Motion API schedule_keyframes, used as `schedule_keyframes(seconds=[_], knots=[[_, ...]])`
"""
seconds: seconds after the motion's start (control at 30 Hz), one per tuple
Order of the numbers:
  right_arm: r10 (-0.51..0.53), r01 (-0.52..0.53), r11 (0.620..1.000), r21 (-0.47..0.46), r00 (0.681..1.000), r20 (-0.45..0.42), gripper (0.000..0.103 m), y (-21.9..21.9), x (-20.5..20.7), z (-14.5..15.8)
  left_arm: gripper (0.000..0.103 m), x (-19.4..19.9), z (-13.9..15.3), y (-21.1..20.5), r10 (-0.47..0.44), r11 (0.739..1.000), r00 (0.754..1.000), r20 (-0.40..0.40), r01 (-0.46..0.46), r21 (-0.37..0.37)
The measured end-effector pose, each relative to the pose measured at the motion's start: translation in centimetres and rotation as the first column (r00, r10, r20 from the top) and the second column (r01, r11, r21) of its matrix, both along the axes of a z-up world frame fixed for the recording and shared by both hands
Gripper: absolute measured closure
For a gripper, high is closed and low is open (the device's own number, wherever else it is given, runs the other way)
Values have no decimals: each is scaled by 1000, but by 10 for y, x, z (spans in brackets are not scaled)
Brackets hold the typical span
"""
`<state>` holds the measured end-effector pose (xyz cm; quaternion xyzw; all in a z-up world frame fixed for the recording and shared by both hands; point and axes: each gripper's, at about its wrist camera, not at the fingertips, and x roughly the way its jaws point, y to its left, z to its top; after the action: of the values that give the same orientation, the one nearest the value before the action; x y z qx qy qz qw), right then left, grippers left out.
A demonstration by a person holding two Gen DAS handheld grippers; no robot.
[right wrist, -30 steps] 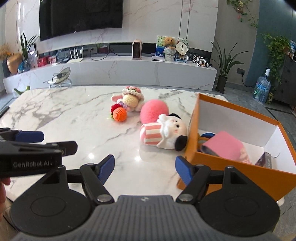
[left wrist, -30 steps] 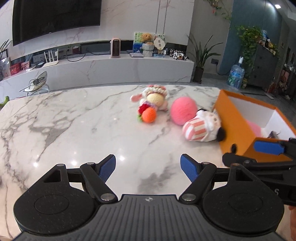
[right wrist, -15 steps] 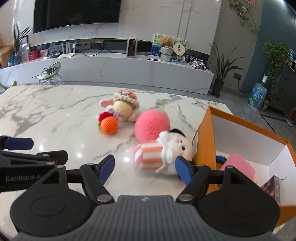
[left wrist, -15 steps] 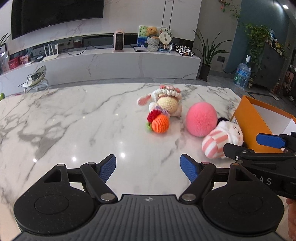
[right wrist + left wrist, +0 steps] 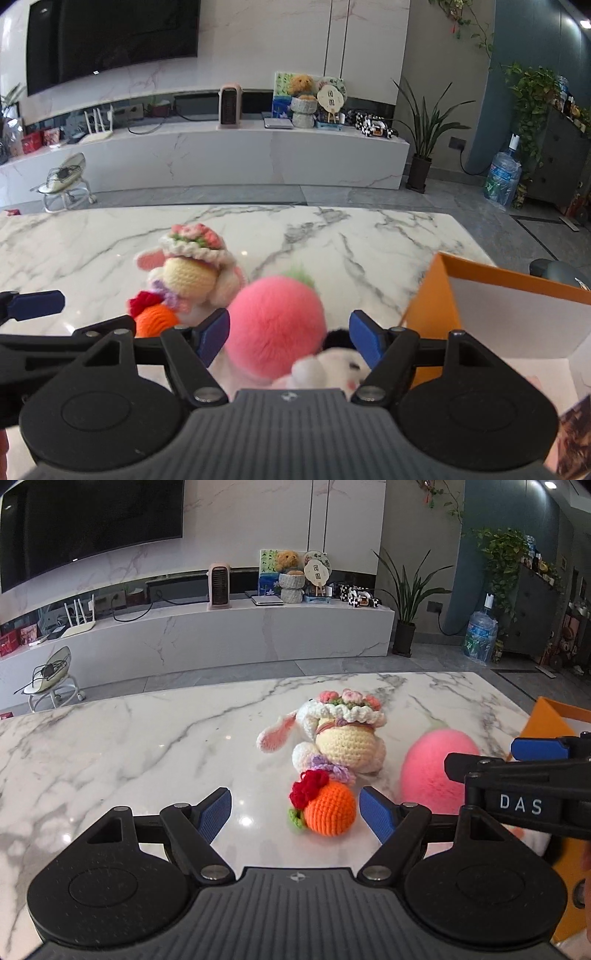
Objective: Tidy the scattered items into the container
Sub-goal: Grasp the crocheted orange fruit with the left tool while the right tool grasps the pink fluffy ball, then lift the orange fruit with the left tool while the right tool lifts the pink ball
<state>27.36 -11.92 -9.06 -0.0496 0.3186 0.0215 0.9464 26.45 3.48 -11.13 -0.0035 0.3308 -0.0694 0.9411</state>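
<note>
My left gripper (image 5: 295, 810) is open, low over the marble table (image 5: 129, 746). An orange crochet ball with a red flower (image 5: 330, 808) lies between its fingers, close to the right one. Just beyond lies a crochet bunny with a flower hat (image 5: 343, 738). My right gripper (image 5: 290, 332) is open too, with the fluffy pink ball (image 5: 275, 325) between its fingers. A white plush (image 5: 332, 369) is mostly hidden under that gripper. The orange box (image 5: 436, 295) stands right of it, white inside.
A dark printed item (image 5: 576, 443) lies in the box at the lower right. The right gripper's body (image 5: 535, 760) crosses the left wrist view in front of the pink ball (image 5: 428, 771). Bare marble stretches to the left.
Both grippers have moved forward onto the toys. The orange ball now sits between the left fingers and the pink ball between the right fingers. Both stayed open.
</note>
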Motion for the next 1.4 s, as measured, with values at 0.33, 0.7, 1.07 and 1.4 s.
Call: schedule_keyframes(seconds=[0.33, 0.7, 1.07, 1.4], knots=[[46, -43, 998, 37, 997, -62, 33, 1, 37, -32, 15, 24, -32, -15, -55, 998, 998, -4, 55, 1], [130, -129, 991, 23, 990, -61, 53, 16, 27, -43, 45, -2, -33, -14, -102, 994, 995, 4, 102, 51], [236, -237, 970, -49, 971, -31, 57, 49, -21, -43, 45, -63, -26, 20, -17, 999, 998, -54, 19, 41], [303, -305, 951, -46, 952, -38, 58, 70, -90, -43, 46, -119, -21, 26, -12, 996, 997, -71, 18, 84]])
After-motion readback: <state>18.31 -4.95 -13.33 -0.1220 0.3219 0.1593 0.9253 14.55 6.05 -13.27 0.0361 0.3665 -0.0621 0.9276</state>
